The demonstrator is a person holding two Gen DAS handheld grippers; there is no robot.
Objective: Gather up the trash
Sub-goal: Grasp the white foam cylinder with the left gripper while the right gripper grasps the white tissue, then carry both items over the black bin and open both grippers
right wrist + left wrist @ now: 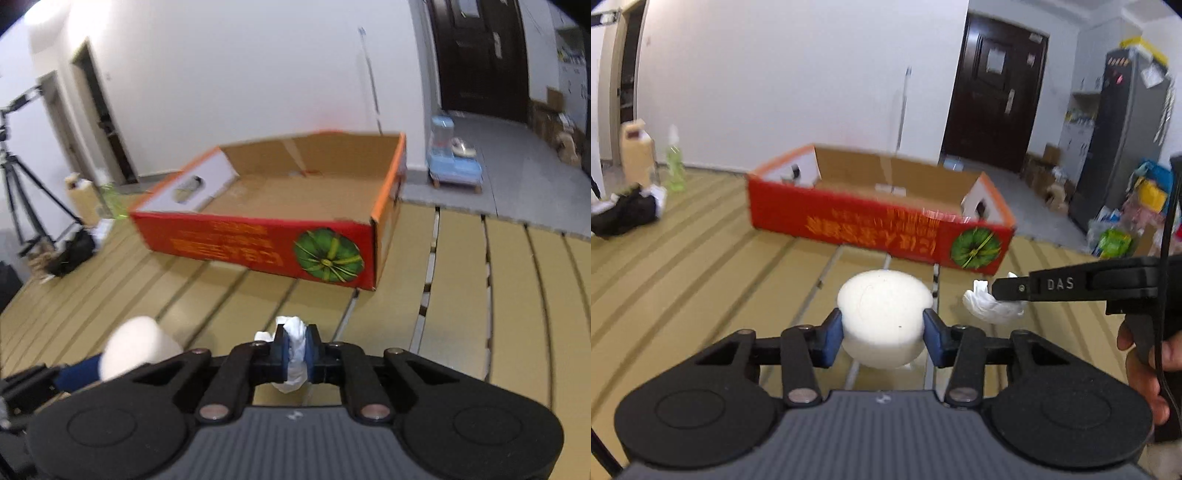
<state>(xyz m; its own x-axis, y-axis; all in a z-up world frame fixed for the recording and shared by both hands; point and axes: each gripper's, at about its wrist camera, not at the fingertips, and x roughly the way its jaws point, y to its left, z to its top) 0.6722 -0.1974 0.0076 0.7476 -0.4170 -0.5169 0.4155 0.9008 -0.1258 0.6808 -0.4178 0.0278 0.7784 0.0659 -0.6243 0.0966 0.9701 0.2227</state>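
My left gripper is shut on a white foam cup, its blue pads pressed against both sides. My right gripper is shut on a crumpled white tissue. In the left wrist view the right gripper comes in from the right with the tissue bunched at its tips, a hand behind it. The cup shows low left in the right wrist view. A red cardboard box with an open top lies on the floor ahead of both grippers, its bottom bare.
Tan floor mats with gaps cover the floor. A tripod and dark bag stand at left, with a green bottle. A blue pet feeder, dark door and fridge lie beyond.
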